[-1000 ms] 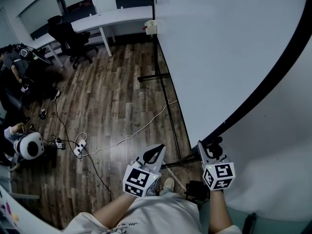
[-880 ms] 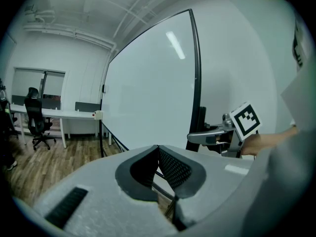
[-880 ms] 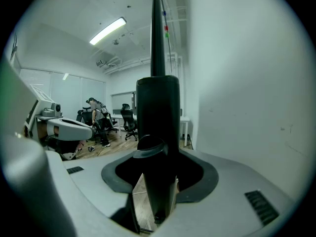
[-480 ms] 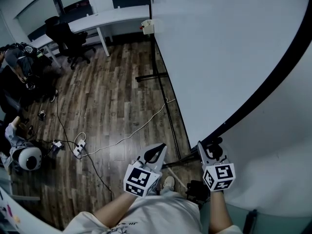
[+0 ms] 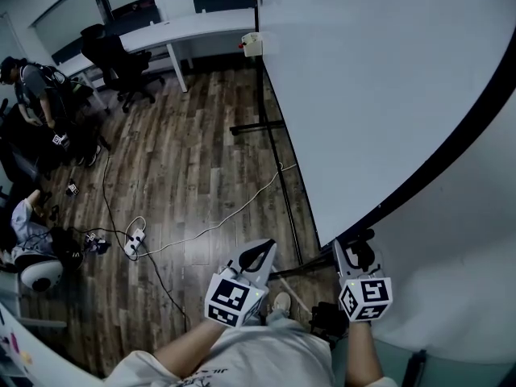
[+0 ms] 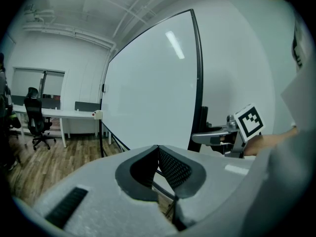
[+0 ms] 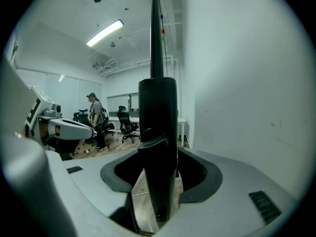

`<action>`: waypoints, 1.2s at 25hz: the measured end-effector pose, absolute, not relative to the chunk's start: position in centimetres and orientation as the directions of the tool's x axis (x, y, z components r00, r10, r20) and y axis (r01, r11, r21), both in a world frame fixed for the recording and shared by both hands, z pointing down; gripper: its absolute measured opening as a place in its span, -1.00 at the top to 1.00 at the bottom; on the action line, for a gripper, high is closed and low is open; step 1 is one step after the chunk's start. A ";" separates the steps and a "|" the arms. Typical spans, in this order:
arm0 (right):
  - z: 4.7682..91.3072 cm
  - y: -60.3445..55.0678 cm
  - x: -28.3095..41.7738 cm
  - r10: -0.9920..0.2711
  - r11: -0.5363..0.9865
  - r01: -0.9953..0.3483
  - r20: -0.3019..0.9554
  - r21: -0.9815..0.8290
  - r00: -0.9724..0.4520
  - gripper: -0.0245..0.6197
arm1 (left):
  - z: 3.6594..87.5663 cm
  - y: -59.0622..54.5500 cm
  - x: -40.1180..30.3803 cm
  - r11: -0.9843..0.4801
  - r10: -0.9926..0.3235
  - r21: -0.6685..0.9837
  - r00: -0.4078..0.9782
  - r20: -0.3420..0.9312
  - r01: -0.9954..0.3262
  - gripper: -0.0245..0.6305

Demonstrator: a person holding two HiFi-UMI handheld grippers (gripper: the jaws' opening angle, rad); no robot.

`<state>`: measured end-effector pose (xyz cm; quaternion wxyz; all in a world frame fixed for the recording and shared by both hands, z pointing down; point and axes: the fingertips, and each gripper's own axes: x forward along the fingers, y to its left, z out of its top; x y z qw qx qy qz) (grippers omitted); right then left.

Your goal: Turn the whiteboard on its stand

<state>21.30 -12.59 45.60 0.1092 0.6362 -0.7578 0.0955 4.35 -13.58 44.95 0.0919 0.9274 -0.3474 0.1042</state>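
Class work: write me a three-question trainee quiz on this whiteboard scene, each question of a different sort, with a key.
1. True or false: the left hand-held gripper grips the whiteboard.
2. What stands between the jaws of the right hand-held gripper? A) the whiteboard's black frame B) a chair leg C) nothing
3. Fill in: a white ____ trails across the wooden floor.
Key: 1 false, it is shut, empty and clear of the board; 2 A; 3 cable.
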 end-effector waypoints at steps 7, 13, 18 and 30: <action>45.7 -10.4 21.1 -0.941 0.147 -0.989 0.304 -0.031 -0.149 0.34 | 45.2 -13.2 4.8 -0.754 -0.609 0.102 0.749 0.259 -0.649 0.89; 45.5 -8.8 20.6 -0.937 0.137 -0.990 0.318 -0.038 -0.142 0.35 | 45.2 -12.8 5.2 -0.758 -0.599 0.118 0.757 0.262 -0.641 0.89; 45.9 -8.3 18.7 -0.925 0.175 -0.983 0.333 -0.059 -0.185 0.51 | 45.4 -12.5 5.2 -0.760 -0.595 0.121 0.759 0.264 -0.639 0.89; 45.8 -9.5 12.4 -0.889 0.310 -0.946 0.322 -0.097 -0.325 0.90 | 45.5 -12.4 4.2 -0.735 -0.621 0.131 0.738 0.263 -0.665 0.89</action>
